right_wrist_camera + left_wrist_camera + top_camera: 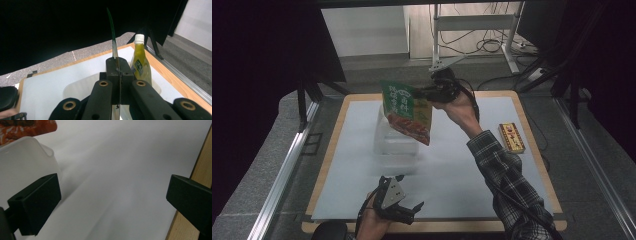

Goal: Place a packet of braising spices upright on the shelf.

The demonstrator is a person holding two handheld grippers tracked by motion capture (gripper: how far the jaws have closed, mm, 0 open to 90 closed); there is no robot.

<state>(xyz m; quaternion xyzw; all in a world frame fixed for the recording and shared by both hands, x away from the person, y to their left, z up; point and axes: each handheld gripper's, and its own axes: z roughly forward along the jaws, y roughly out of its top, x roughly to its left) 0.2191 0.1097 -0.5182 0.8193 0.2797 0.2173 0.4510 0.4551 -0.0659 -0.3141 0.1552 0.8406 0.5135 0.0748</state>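
Observation:
A green and red food pouch [407,112] hangs in the air above a translucent white container [394,142] on the white mat. My right gripper [422,92] is shut on the pouch's upper right edge. In the right gripper view the pouch [113,37] is edge-on, a thin strip between the shut right gripper [117,67] jaws. A bottle of yellow-green liquid with a white cap [140,62] stands just beyond, at the container [80,87]. Near the table's front edge my left gripper [409,191] is open with nothing between its fingers. In its own view the left gripper [112,192] faces the container's corner [25,157].
A small yellow and red box [511,137] lies on the wooden table top [532,145] at the right, off the white mat [462,170]. Metal rails run along both sides of the table. Stands and cables fill the floor behind.

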